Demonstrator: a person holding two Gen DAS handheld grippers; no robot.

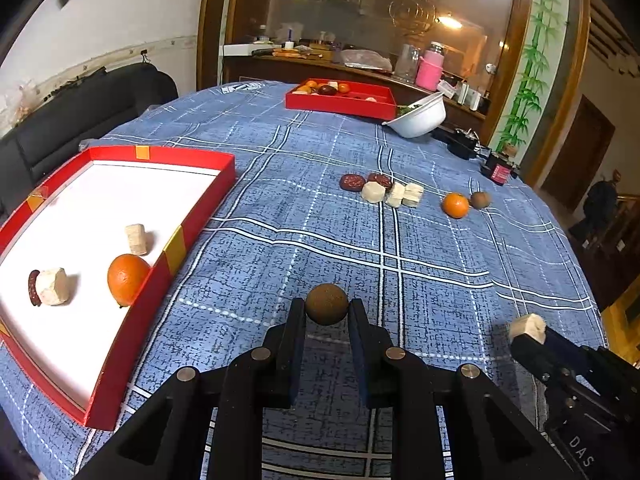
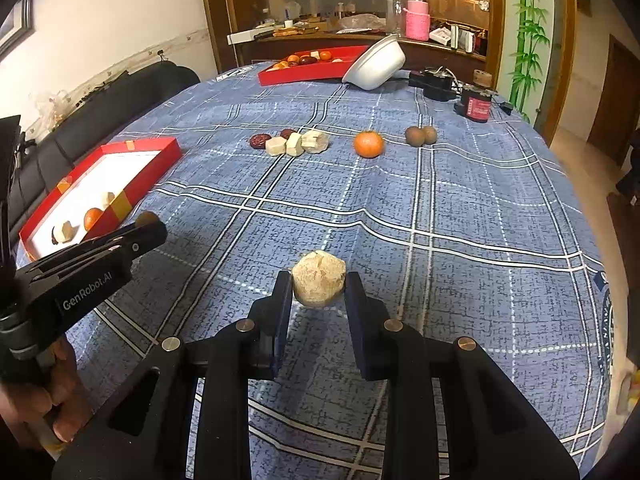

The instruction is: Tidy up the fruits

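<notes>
Left tongs (image 1: 327, 312) pinch a round brown fruit (image 1: 327, 304), right tongs (image 2: 318, 290) a pale chunk (image 2: 318, 278); tip grips could let either roll off short of the red tray (image 1: 160, 276).

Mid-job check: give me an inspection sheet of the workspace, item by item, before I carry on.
Surface: blue plaid tablecloth, flat with slight wrinkles.
Job's things: near red tray holds an orange, two pale chunks and a dark red piece. On the cloth in a row: two dark red pieces, three pale chunks, a second orange, two brown fruits.
Clutter: far red tray with mixed fruit; tilted white bowl.
Grippers: left tool shut on a brown round fruit; right tool shut on a pale chunk.
Cables: thin leads by the black devices at the far edge.
Surroundings: dark sofa, mirrored sideboard crowded with items.
</notes>
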